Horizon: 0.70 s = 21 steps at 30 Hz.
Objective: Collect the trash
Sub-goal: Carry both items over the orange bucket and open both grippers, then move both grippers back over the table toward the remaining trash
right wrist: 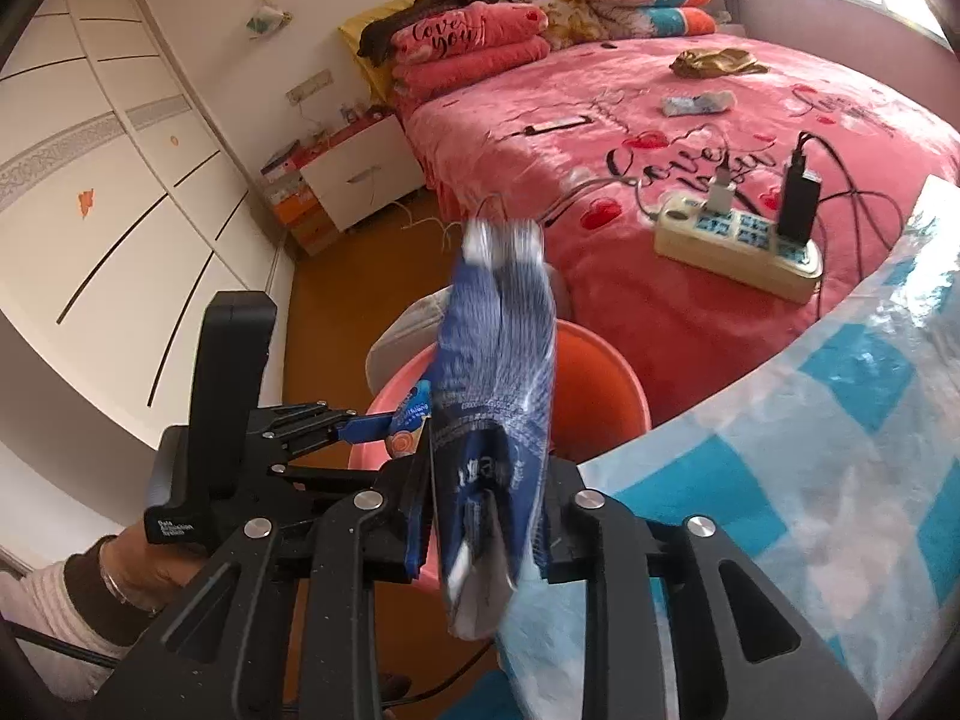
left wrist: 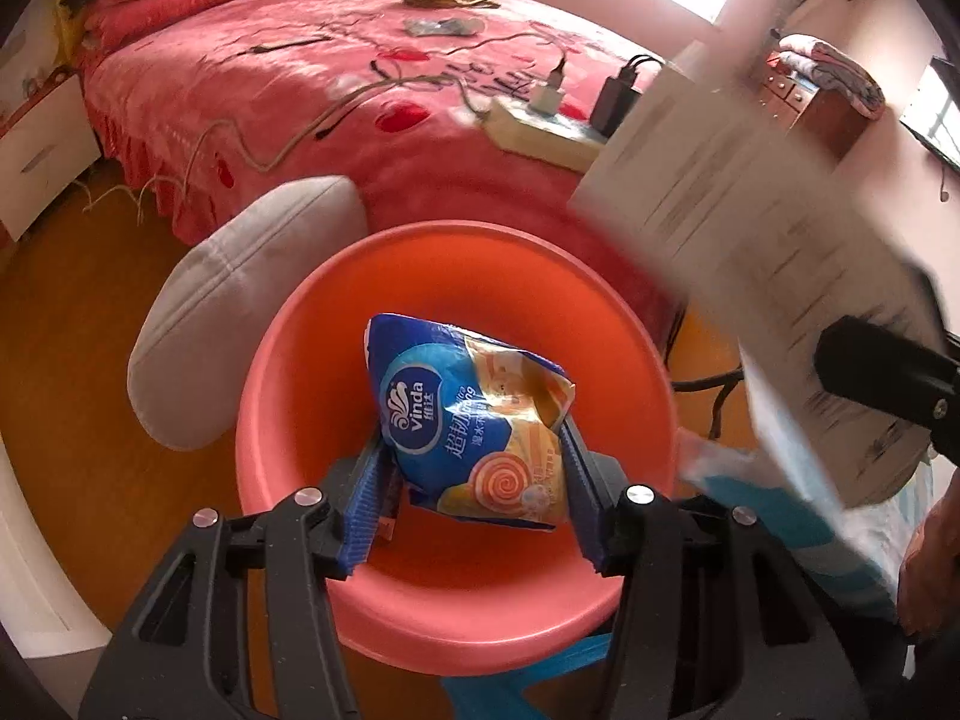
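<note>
My left gripper [left wrist: 474, 480] is shut on a crumpled blue and orange Vinda tissue wrapper [left wrist: 474, 420] and holds it over the orange plastic basin [left wrist: 456, 606]. My right gripper [right wrist: 483, 516] is shut on a blue and white printed wrapper [right wrist: 498, 372], blurred, held upright above and beside the basin [right wrist: 600, 396]. In the left wrist view that wrapper shows as a blurred white printed sheet [left wrist: 750, 228] at the right. A gold wrapper [right wrist: 714, 63] and a small pale blue wrapper [right wrist: 696, 103] lie on the pink bed [right wrist: 540, 180].
A power strip [right wrist: 738, 246] with chargers and cables lies on the bed near the basin. A grey cushion [left wrist: 240, 306] leans by the basin. A blue-checked cloth surface [right wrist: 810, 450] is at the right. A white nightstand [right wrist: 360, 174] and wardrobe [right wrist: 120, 168] stand left.
</note>
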Motion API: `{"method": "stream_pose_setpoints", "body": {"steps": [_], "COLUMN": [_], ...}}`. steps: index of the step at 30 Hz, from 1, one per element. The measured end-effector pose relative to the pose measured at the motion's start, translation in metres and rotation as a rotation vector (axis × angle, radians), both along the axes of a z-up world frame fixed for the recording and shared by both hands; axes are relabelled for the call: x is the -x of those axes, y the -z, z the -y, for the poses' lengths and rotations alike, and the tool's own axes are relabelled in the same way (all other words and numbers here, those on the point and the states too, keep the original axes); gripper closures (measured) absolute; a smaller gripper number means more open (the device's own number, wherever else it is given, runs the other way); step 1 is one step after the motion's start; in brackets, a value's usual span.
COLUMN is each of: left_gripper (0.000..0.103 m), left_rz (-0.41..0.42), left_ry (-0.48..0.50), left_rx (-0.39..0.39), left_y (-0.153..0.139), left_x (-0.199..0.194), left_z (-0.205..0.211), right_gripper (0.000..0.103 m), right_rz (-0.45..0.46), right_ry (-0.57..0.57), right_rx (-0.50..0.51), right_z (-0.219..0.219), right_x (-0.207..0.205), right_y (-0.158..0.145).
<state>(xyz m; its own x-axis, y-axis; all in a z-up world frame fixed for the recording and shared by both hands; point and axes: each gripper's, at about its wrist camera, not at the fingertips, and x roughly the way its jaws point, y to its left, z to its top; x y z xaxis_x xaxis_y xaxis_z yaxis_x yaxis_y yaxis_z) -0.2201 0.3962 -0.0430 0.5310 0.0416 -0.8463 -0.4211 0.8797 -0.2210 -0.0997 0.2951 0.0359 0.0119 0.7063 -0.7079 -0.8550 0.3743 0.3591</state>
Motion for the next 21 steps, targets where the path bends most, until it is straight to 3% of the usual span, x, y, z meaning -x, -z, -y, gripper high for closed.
{"method": "stream_pose_setpoints", "body": {"steps": [1, 2, 4, 7, 13, 21], "left_gripper": [0.043, 0.041, 0.035, 0.027, 0.020, 0.016], "left_rz": [-0.006, -0.016, -0.040, -0.066, -0.049, -0.022], "left_ry": [-0.006, -0.010, -0.022, -0.049, -0.088, -0.076], "left_rx": [-0.004, -0.006, -0.014, -0.045, -0.072, -0.113], "left_y": [0.002, 0.005, 0.009, 0.011, 0.002, -0.013], "left_x": [0.000, 0.000, 0.001, 0.004, 0.008, 0.006], "left_z": [-0.001, -0.002, -0.004, -0.007, -0.013, -0.002], "right_gripper": [0.066, 0.048, 0.031, 0.020, 0.010, 0.010], "right_rz": [-0.015, -0.035, -0.045, -0.049, 0.013, 0.064], "right_ry": [-0.006, -0.007, 0.015, 0.056, 0.177, 0.309], "right_rx": [-0.003, -0.011, -0.034, -0.073, -0.094, -0.091], "right_z": [-0.001, -0.001, 0.005, 0.019, 0.057, 0.109], "right_x": [-0.001, -0.003, -0.005, -0.009, -0.013, -0.015], "right_y": [0.001, 0.003, 0.000, -0.008, -0.022, -0.021]}}
